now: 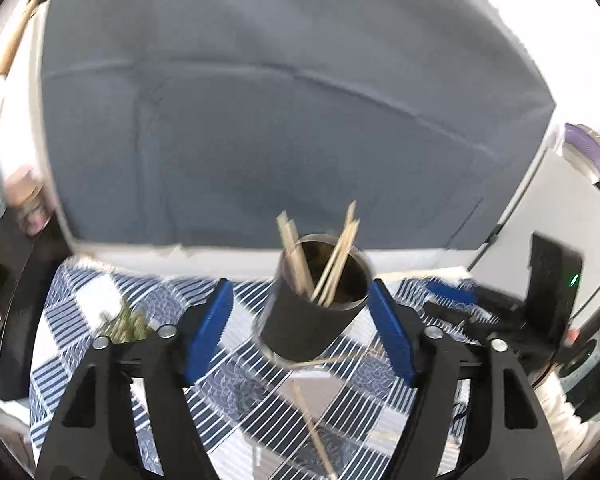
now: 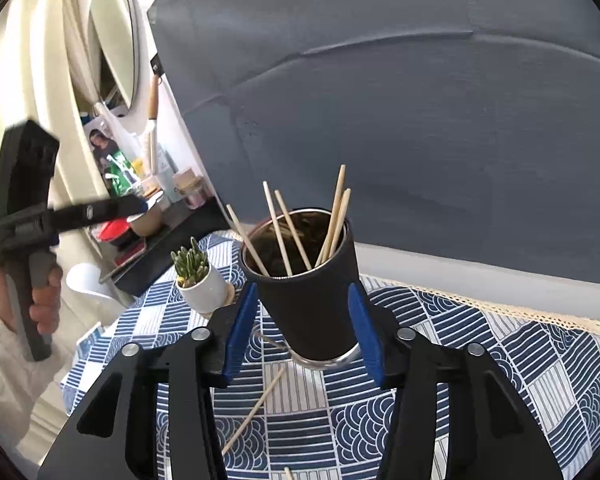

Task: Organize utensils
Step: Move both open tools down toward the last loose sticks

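Observation:
A black cup (image 2: 312,304) with a steel rim stands on the blue patterned cloth (image 2: 480,364) and holds several wooden chopsticks (image 2: 278,232). My right gripper (image 2: 303,286) is open; the cup shows in the gap between its blue pads (image 2: 240,332), which do not press on it. A loose chopstick (image 2: 256,412) lies on the cloth below. In the left wrist view the cup (image 1: 312,312) is framed by my left gripper (image 1: 300,286), which is open wide and empty. Another loose chopstick (image 1: 312,432) lies under it. A hand holds the left gripper (image 2: 136,206) up, left of the cup.
A small white pot with a green succulent (image 2: 200,284) stands just left of the cup. A grey padded panel (image 2: 420,120) rises behind the table. A dark tray of jars and bottles (image 2: 156,200) and an oval mirror (image 2: 114,40) sit at the far left.

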Demonstrator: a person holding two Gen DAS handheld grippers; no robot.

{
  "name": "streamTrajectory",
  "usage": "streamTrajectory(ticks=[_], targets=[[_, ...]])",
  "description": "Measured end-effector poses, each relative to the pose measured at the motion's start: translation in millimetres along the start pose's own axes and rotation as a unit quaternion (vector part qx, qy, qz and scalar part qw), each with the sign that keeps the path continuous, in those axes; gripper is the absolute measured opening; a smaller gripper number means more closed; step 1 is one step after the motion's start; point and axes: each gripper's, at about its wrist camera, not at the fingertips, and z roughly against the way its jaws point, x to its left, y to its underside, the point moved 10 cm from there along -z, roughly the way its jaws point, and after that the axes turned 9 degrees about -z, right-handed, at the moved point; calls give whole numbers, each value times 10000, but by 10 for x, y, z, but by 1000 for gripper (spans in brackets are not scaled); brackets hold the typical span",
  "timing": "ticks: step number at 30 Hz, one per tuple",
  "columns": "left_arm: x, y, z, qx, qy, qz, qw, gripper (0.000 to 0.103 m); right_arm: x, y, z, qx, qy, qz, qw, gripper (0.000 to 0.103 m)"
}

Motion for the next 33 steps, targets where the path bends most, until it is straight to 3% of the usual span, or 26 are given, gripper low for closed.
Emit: streamTrajectory(ticks=[2, 9, 13, 19, 24, 29, 33], targets=[[104, 206, -29, 170, -106, 94, 9998, 83, 8, 35, -31, 58, 37, 23, 10000, 52], [152, 924, -296, 970, -42, 201, 9951, 84, -129, 342, -180, 547, 311, -121, 9979, 63], [-35, 1275, -459, 1405, 166, 280, 9895, 84, -263, 681, -262, 990, 715, -69, 9925, 64], [-458, 1601, -688, 1872, 333, 8, 9818, 84, -551, 1275, -273, 1615, 1378, -121, 9771, 64], [-861, 1746, -853, 2029, 655, -197, 9768, 75, -806, 1659, -142, 1854, 1731, -318, 9668, 64], [-1034, 1908, -1078, 2303, 718, -72, 9704, 59, -960, 1865, 30, 1916, 1925, -530, 9610, 64], [-1054, 1953, -1216, 2439, 576, -55, 9681, 56, -1011, 1980, 137, 1931, 2003, -629, 9585, 64]])
